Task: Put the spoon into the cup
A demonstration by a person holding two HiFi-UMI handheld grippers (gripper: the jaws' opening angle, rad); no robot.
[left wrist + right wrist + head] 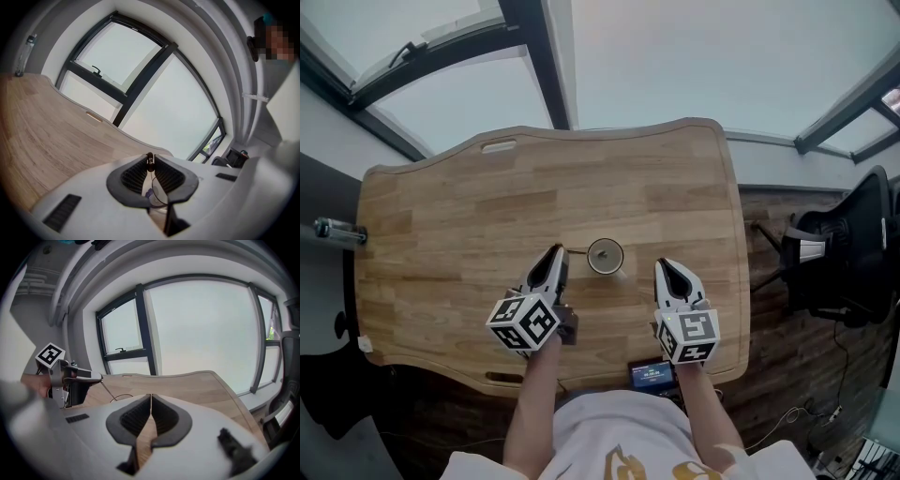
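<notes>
A small round cup stands near the middle of the wooden table. A thin spoon runs from my left gripper to the cup's rim, its far end inside the cup. In the left gripper view the left gripper is shut on the spoon's dark knobbed handle end, with the cup seen below through the gap. My right gripper rests to the right of the cup, apart from it. In its own view the right gripper is shut and holds nothing.
A bottle lies beyond the table's left edge. An office chair stands off the right side. A small device with a lit screen sits at the near edge. Windows lie behind the table's far edge.
</notes>
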